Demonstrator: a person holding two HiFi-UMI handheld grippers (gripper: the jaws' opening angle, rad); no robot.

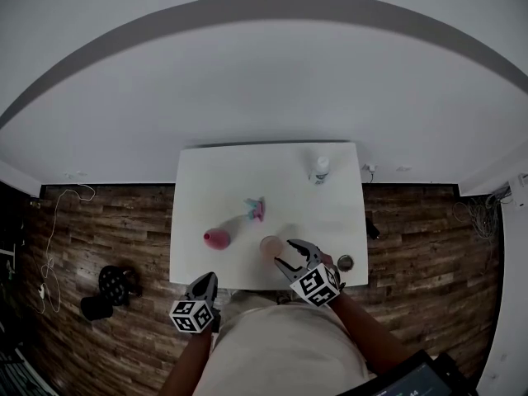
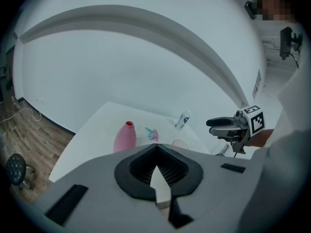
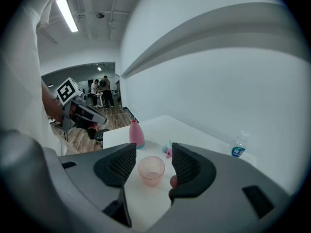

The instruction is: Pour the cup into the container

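A clear pink cup (image 1: 270,246) stands upright near the white table's (image 1: 214,172) front edge. My right gripper (image 1: 289,259) hovers just in front of it, jaws apart. In the right gripper view the cup (image 3: 151,169) sits in the gap between the jaws, and neither pad touches it. A pink bottle-shaped container (image 1: 217,238) with a narrow neck stands to the cup's left, also in the right gripper view (image 3: 136,135) and the left gripper view (image 2: 125,137). My left gripper (image 1: 205,290) is shut and empty at the table's front edge, below the container.
A small water bottle (image 1: 320,169) stands at the table's far right. A pink and blue toy (image 1: 255,210) lies mid-table. A small dark round object (image 1: 345,262) sits at the front right corner. Wood floor surrounds the table, and a black stool (image 1: 115,283) stands to the left.
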